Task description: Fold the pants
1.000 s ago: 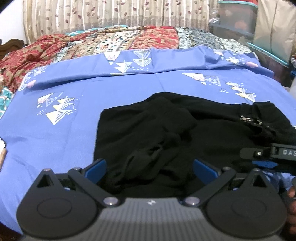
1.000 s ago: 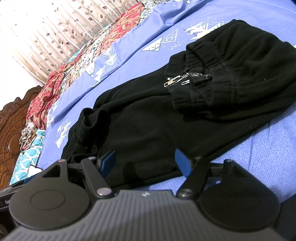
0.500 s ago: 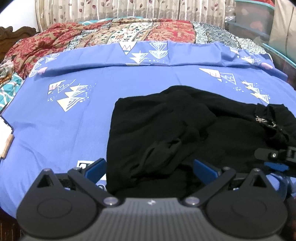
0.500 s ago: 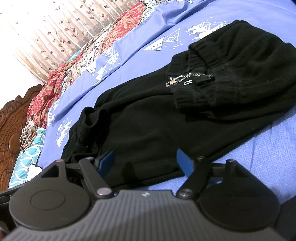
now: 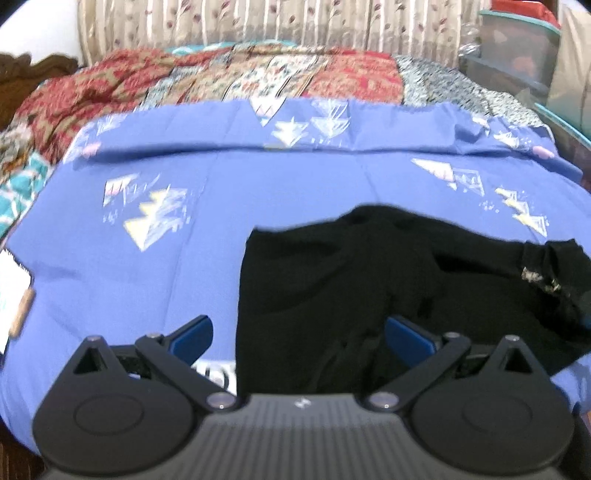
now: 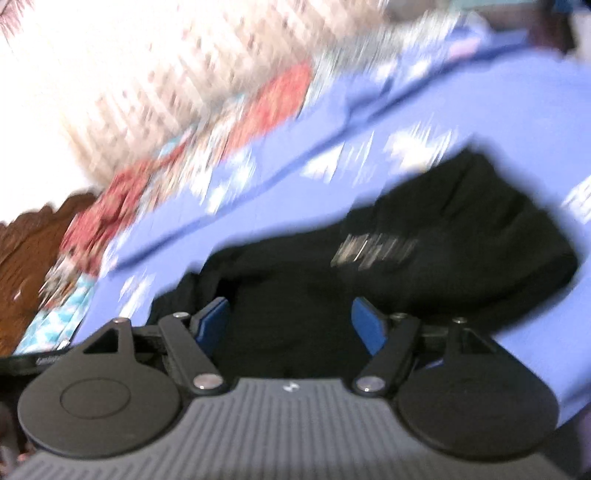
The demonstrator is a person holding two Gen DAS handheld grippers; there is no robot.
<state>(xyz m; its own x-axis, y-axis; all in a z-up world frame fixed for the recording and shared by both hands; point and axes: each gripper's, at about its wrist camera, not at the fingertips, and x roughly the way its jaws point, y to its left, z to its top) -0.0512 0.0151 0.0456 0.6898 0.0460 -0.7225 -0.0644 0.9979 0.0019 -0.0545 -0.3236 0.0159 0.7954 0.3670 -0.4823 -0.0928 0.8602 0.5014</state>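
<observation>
Both cameras have pulled back from the bed over the last second, and my right view has swung hard enough to smear into blur, though I can still read the main shapes. On my left wrist camera the black pants (image 5: 388, 280) lie bunched on the blue bedsheet (image 5: 155, 280), right of centre, with the waistband and its pale zipper (image 5: 535, 278) out toward the right edge. My left gripper (image 5: 299, 334) hangs released above the near edge of the bed, its blue pads (image 5: 194, 334) spread wide: the left one over bare sheet, the right one over black cloth, neither gripping anything. On the right view the pants (image 6: 424, 229) fill the middle, and my right gripper (image 6: 291, 325) is also spread wide, its pads (image 6: 214, 325) over the fabric with nothing pinched between them. A red patterned quilt (image 5: 207, 83) lies beyond the sheet, against the leaf-print curtain (image 5: 258, 22). At the right sit stacked plastic bins (image 5: 517, 44).
</observation>
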